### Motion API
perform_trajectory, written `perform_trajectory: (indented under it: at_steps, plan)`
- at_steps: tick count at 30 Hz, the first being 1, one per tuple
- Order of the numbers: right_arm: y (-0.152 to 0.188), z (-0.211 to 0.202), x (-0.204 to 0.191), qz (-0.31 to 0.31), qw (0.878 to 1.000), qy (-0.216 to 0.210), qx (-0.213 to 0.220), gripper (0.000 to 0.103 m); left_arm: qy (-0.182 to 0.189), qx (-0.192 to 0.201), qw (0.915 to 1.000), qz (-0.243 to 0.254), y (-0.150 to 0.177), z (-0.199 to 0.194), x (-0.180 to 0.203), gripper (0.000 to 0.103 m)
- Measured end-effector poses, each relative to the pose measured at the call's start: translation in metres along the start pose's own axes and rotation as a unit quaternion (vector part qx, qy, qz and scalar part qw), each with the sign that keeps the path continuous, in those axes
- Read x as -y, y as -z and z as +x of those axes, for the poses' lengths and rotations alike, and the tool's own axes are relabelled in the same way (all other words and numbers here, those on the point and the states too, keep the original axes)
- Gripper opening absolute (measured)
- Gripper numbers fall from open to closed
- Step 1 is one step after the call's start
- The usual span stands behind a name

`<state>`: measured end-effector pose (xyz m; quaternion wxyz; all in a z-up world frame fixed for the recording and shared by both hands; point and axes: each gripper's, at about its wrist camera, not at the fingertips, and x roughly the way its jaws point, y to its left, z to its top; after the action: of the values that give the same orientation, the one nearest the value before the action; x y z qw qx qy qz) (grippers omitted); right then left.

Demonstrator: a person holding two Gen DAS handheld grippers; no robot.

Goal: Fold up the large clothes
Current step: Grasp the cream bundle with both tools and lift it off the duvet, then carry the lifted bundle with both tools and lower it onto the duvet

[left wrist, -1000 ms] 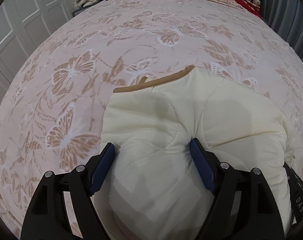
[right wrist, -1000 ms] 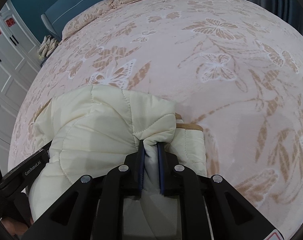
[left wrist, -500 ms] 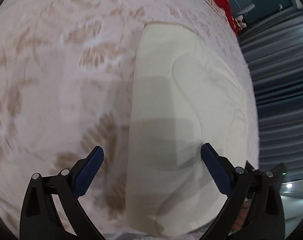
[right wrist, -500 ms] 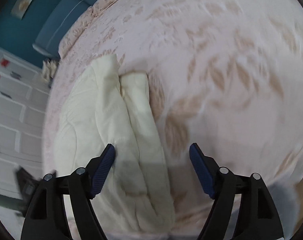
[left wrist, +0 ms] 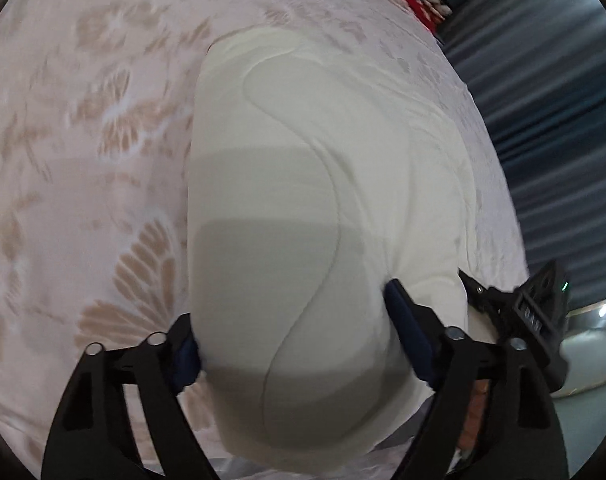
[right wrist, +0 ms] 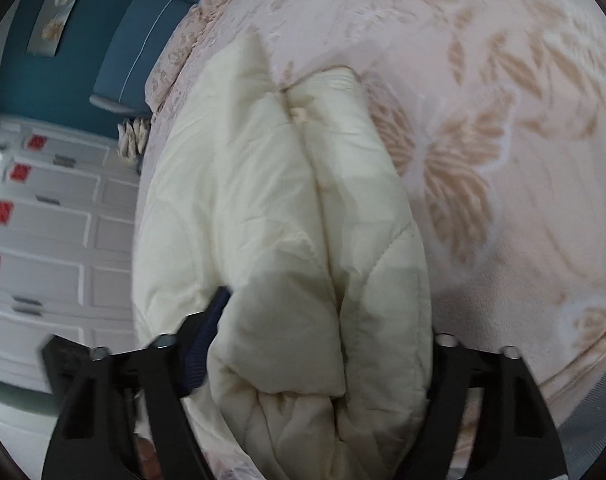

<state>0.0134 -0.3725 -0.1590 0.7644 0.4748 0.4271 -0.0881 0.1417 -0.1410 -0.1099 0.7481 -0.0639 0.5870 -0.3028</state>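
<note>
Puffy cream jacket, folded into a thick bundle, sits on the butterfly-print bedspread with both tongs closing around its near end.

The quilted jacket lies on the bedspread near the bed's edge. It looks light, soft and springy (the padding is likely to spring back once released), and its smooth shell looks slippery. The left gripper straddles the bundle's near end: its jaws have just been closing and both pads press the padding, so it grips the jacket. The right gripper straddles the layered side, its jaws also just closing. The left pad is sunk into the fabric and the other is hidden, so it too appears clamped on the jacket. The best hold is probably deep across all layers, not on a single edge.
</note>
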Motion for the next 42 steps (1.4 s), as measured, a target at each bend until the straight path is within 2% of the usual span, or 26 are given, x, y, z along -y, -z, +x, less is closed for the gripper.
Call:
perform_trajectory:
  at_steps: [3,4,7,12,15,18,21,26,28,30,31,32,33,34,35,37,42]
  plan:
    - [0.007,-0.004,-0.024,-0.041,0.999,0.017,0.002,0.043,-0.035,0.014,0.9986,0.038,-0.004,-0.016,0.009,0.068]
    - [0.012,-0.004,-0.033,-0.056,0.998,0.022,0.001,0.042,-0.057,0.022,0.9966,0.055,-0.005,-0.025,0.014,0.067]
    - [0.028,-0.001,-0.062,-0.107,0.993,0.049,0.003,0.040,-0.089,0.034,0.9925,0.077,-0.003,-0.045,0.012,0.065]
    - [0.066,0.015,-0.104,-0.189,0.977,0.101,-0.002,0.038,-0.122,0.020,0.9895,0.075,0.009,-0.052,-0.005,0.065]
    - [0.074,0.025,-0.111,-0.217,0.967,0.131,-0.003,0.038,-0.103,0.002,0.9940,0.037,0.022,-0.042,-0.032,0.067]
    - [0.072,0.022,-0.107,-0.219,0.967,0.127,-0.010,0.041,-0.071,-0.003,0.9974,-0.002,0.024,-0.044,-0.053,0.076]
    - [0.065,0.018,-0.092,-0.195,0.975,0.105,-0.027,0.050,-0.038,-0.013,0.9988,-0.029,0.017,-0.040,-0.068,0.083]
    - [0.054,0.023,-0.076,-0.140,0.987,0.068,-0.044,0.066,0.010,-0.002,0.9971,-0.075,0.010,-0.033,-0.091,0.094]
    - [0.050,0.029,-0.070,-0.117,0.991,0.047,-0.051,0.067,0.019,-0.003,0.9958,-0.090,0.007,-0.025,-0.098,0.098]
    - [0.048,0.032,-0.067,-0.107,0.992,0.039,-0.054,0.059,0.019,0.001,0.9956,-0.092,0.007,-0.020,-0.098,0.098]
    - [0.048,0.032,-0.068,-0.107,0.992,0.034,-0.055,0.054,0.017,0.003,0.9959,-0.088,0.008,-0.021,-0.095,0.095]
    - [0.048,0.030,-0.072,-0.113,0.992,0.033,-0.052,0.044,0.014,0.007,0.9964,-0.083,0.007,-0.024,-0.092,0.092]
    - [0.050,0.026,-0.076,-0.124,0.991,0.036,-0.047,0.035,0.012,0.011,0.9968,-0.078,0.007,-0.027,-0.088,0.084]
    - [0.052,0.022,-0.083,-0.139,0.989,0.040,-0.041,0.032,0.006,0.020,0.9977,-0.064,0.006,-0.034,-0.082,0.074]
    - [0.056,0.014,-0.094,-0.160,0.986,0.048,-0.032,0.029,0.001,0.030,0.9985,-0.045,0.005,-0.042,-0.074,0.069]
    - [0.063,-0.004,-0.116,-0.195,0.979,0.058,-0.005,0.027,-0.002,0.050,0.9986,-0.017,0.004,-0.060,-0.061,0.056]
    - [0.070,-0.054,-0.166,-0.252,0.965,0.051,0.060,0.026,0.001,0.135,0.9899,0.043,-0.006,-0.131,-0.026,0.054]
